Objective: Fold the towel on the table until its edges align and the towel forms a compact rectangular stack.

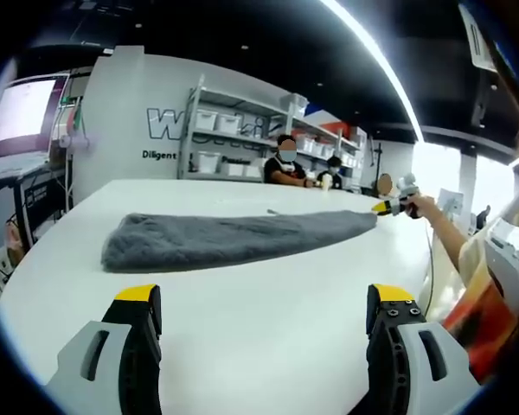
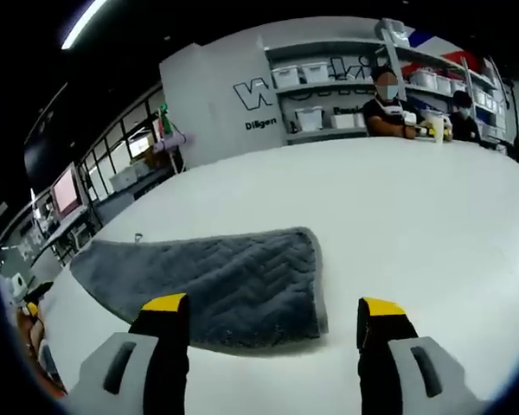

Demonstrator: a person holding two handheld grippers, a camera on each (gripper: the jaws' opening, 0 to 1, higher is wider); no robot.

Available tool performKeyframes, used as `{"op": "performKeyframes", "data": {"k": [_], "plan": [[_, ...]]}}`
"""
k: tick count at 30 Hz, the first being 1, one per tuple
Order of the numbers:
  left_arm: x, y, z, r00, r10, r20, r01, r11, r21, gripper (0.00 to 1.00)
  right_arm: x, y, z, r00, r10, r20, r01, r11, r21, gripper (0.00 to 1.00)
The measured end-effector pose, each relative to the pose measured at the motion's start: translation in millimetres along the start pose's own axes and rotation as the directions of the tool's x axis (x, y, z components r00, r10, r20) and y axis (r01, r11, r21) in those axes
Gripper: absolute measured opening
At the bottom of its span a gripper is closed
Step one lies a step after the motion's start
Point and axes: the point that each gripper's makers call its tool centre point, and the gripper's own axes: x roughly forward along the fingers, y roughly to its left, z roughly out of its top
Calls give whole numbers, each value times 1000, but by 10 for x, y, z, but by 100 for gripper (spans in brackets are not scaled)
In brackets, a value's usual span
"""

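- Left gripper view: the left tool (image 1: pixel 264 316) stands open, its two yellow-tipped jaws wide apart and holding nothing, above the near part of the white bench (image 1: pixel 242 346).
- Beyond the jaws the grey towel (image 1: pixel 233 238) lies on the bench as a long, flat strip, apart from the left tool.
- At the far end of the towel the right tool (image 1: pixel 391 206) comes in from the right, held by a hand (image 1: pixel 422 206); its yellow tip is just at the towel corner. I cannot tell from here if it touches.
- Behind the bench stand shelves (image 1: pixel 233 138) with boxes, and two persons sit there.
- Right gripper view: the right tool (image 2: pixel 272 316) is open, jaws wide apart, empty.
- The towel (image 2: pixel 216 281) lies flat on the bench (image 2: pixel 415 216), its near edge between and just ahead of the jaws; a zigzag pattern shows on it.
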Motion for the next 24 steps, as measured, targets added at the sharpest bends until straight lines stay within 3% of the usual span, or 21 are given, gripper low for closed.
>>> {"op": "performKeyframes", "data": {"k": [9, 17, 24], "plan": [[-24, 48, 3, 1000, 7, 11, -7, 1000, -7, 97, 88, -127, -68, 998, -56, -18, 56, 998, 14, 57], [-33, 64, 5, 1000, 6, 14, -5, 1000, -8, 97, 167, -241, -174, 997, -77, -29, 78, 996, 51, 49], [-33, 89, -4, 1000, 3, 14, -3, 1000, -11, 97, 169, -202, -182, 995, -96, -34, 97, 995, 25, 40]]}}
